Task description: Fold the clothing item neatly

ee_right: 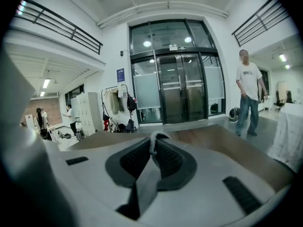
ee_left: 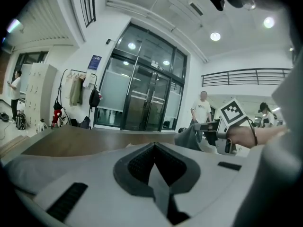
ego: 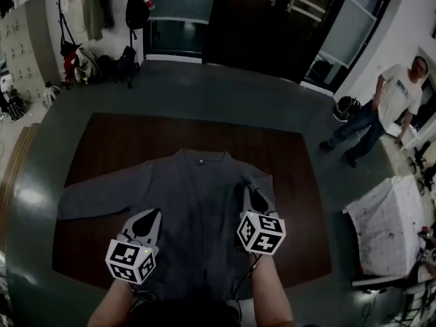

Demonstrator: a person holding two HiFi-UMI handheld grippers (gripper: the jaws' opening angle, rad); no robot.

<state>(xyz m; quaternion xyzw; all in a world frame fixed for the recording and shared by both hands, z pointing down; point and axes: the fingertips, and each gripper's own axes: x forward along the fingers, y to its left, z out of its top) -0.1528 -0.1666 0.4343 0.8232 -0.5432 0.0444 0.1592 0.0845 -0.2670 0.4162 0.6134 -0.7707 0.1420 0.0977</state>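
Table, dark brown, under grey garment; glass doors behind.

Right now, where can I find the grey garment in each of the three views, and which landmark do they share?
Head view: grey garment spread flat on the brown table, picture centre.
Left gripper view: a strip of it pinched between the jaws, bottom centre.
Right gripper view: likewise a strip between the jaws, bottom centre.
Shared landmark: the standing person in a white shirt.
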